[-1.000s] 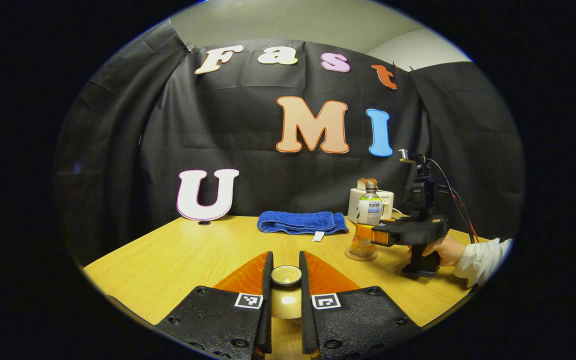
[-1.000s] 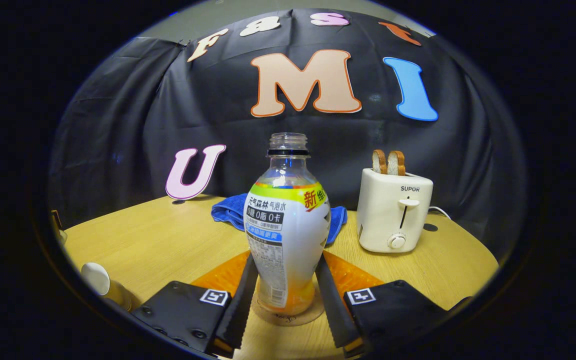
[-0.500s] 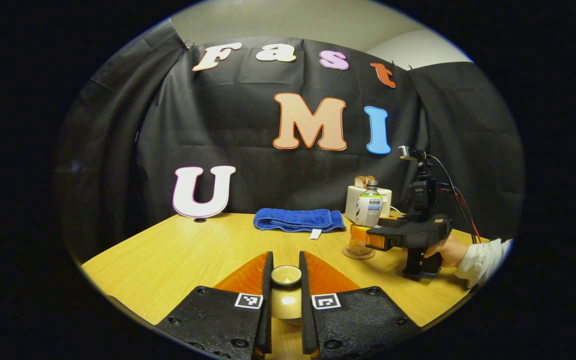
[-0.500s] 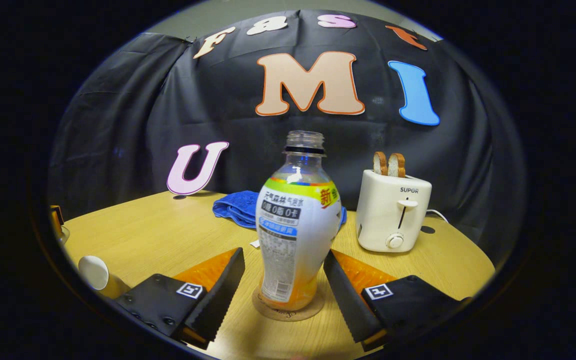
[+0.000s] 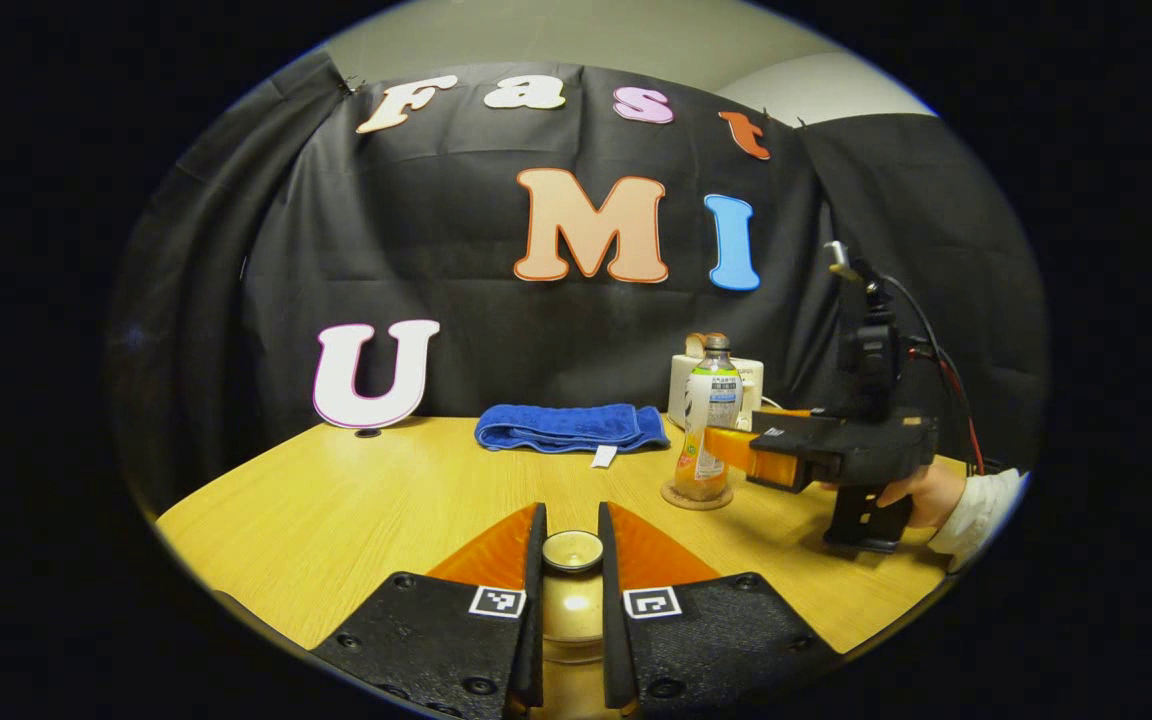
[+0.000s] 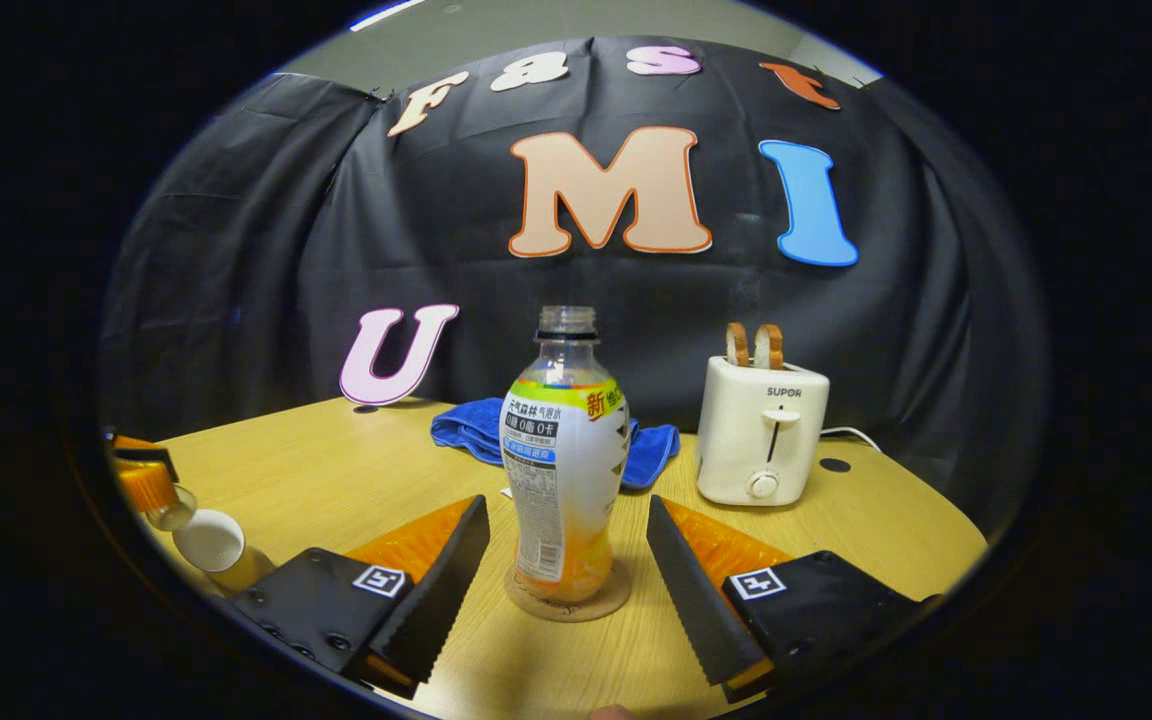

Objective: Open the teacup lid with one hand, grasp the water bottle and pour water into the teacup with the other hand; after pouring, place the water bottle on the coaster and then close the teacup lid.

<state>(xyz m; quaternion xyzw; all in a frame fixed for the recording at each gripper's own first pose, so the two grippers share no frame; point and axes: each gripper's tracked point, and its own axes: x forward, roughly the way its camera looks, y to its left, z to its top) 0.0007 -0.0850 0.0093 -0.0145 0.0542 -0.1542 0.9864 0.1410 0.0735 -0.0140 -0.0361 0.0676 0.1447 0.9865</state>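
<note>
- Clear plastic water bottle with white label: upright on round cork coaster, uncapped, on the wooden surface.
- Right gripper: jaws spread, clear of the bottle on both sides.
- Left gripper: jaws pinching the knob of the tan ceramic teacup lid.
- White teacup: open, at left edge.

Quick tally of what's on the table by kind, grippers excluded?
water bottle: 1
coaster: 1
teacup: 1
teacup lid: 1 (held in the left gripper, off the cup)
blue towel: 1
toaster: 1
toast slices: 2
Total: 8
</note>
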